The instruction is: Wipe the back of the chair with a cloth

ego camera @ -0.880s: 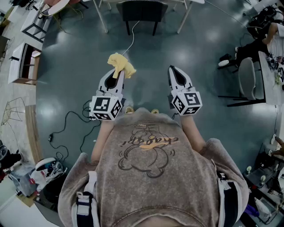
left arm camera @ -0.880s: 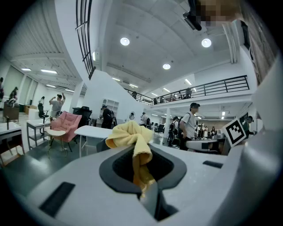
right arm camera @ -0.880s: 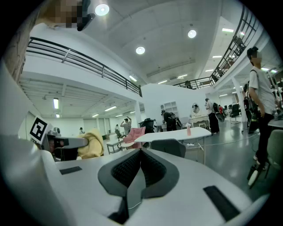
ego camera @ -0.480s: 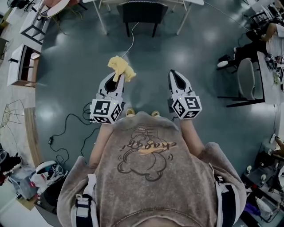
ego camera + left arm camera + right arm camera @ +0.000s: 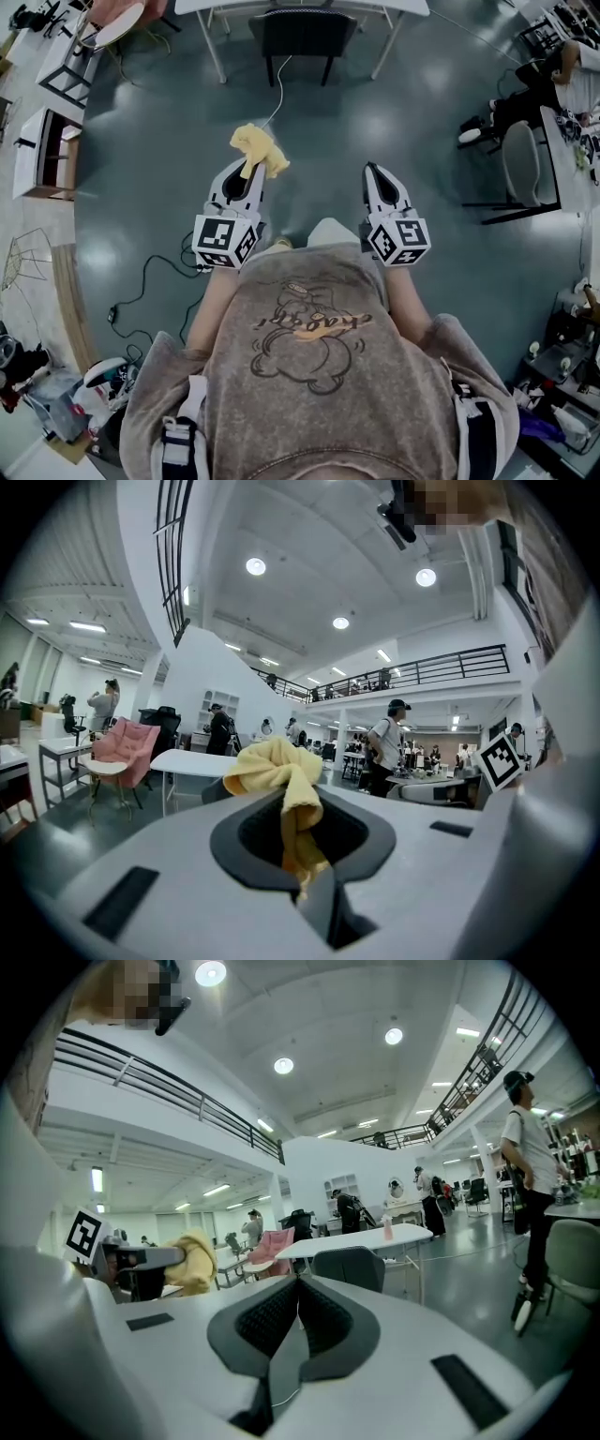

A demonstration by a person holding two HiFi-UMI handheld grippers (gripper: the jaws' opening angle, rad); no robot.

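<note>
Ahead across the glossy grey floor (image 5: 422,112), the dark grey chair with a padded back (image 5: 295,33) stands drawn up to a white tabletop (image 5: 309,6), well apart from both claws. Its back appears to face the person. Against the view a moment ago, the chair sits slightly lower in the head view. A light-trousered knee (image 5: 330,230) also shows where two shoe tips were, so I judge the person is stepping toward the chair. The left claw (image 5: 247,169) is clenched on the crumpled yellow cloth (image 5: 258,148), which is pinched between the jaws and bunches out past their tips, much as it did before. The right claw (image 5: 378,178) is clenched too, its ribbed pads meeting on nothing. The cloth touches no part of the chair, so wiping has not begun. What has changed is only the approach, and the rest of the gap must be closed before the cloth can reach the chair's back.
</note>
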